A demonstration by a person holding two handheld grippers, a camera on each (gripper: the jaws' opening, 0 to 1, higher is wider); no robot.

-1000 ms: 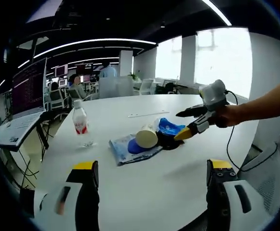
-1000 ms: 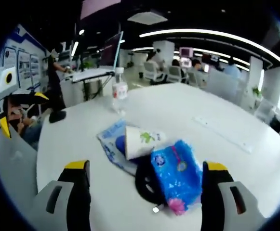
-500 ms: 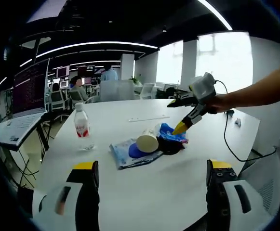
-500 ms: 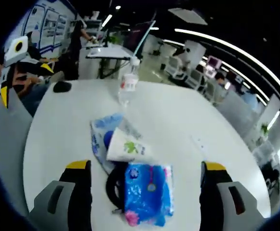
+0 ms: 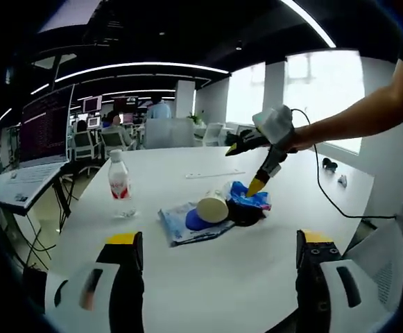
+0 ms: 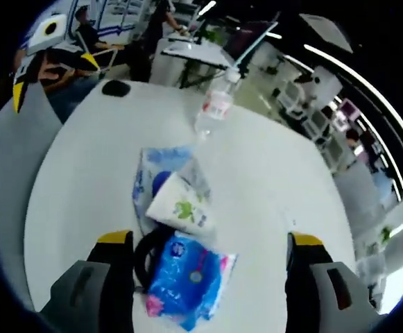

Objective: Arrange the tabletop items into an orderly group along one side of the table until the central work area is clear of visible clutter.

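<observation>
Nothing looks sorted yet, by my reading. Closest to the right gripper (image 6: 204,243), whose jaws stand wide apart and empty, a crinkly blue plastic packet (image 6: 187,277) lies between them, on a black ring-shaped object (image 6: 146,251). Just beyond rests a tipped white paper cup (image 6: 180,205) on a flat pale-blue plastic pouch (image 6: 152,177). Farther ahead a clear water bottle with a red label (image 6: 215,107) stands upright. The left gripper (image 5: 215,239), also wide open and empty, hangs back at the near edge of the white round table (image 5: 208,277), well short of the pile. The whole central heap remains to be moved.

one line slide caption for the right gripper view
Open right tool poised above a blue tissue pack, with a paper cup and water bottle beyond.
</observation>
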